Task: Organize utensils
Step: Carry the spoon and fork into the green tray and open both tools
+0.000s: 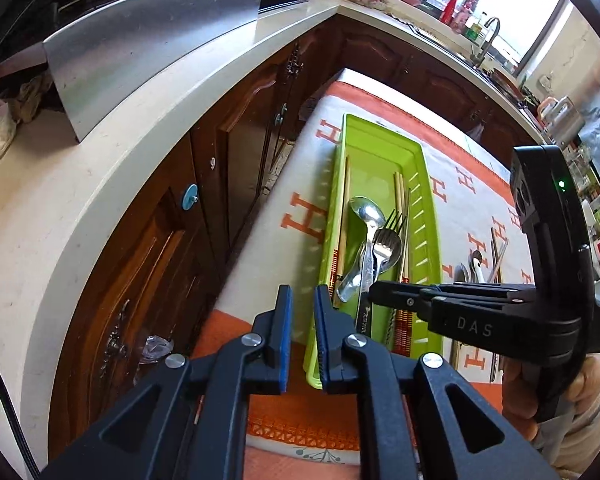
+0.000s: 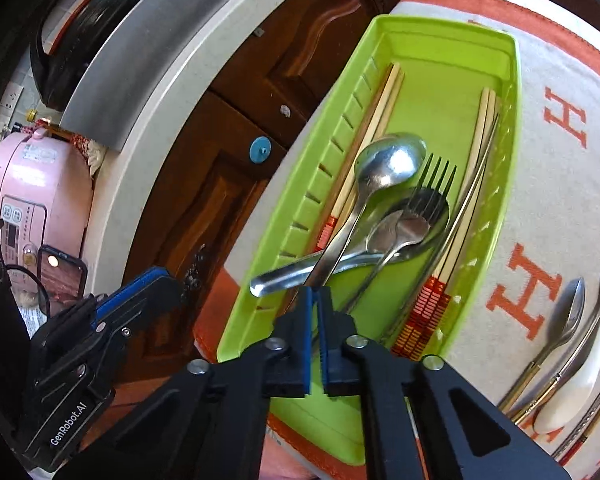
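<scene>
A green utensil tray (image 1: pixel 380 148) (image 2: pixel 452 40) lies on a white cloth with orange H marks. It holds chopsticks (image 2: pixel 384 104) along both sides, steel spoons and a fork (image 2: pixel 428 196). My right gripper (image 2: pixel 315 292) (image 1: pixel 370 294) is shut on the handle of a steel spoon (image 2: pixel 388 160) over the tray's near end. My left gripper (image 1: pixel 302 292) is open and empty, over the tray's left rim; its blue pads (image 2: pixel 132 288) show at the left of the right wrist view.
Loose spoons, a white ceramic spoon (image 2: pixel 580 372) and more chopsticks lie on the cloth (image 2: pixel 560 208) right of the tray. A pale counter (image 1: pixel 100 184) with wooden cabinet doors (image 1: pixel 172 248) runs along the left. A pink cooker (image 2: pixel 32 200) stands on it.
</scene>
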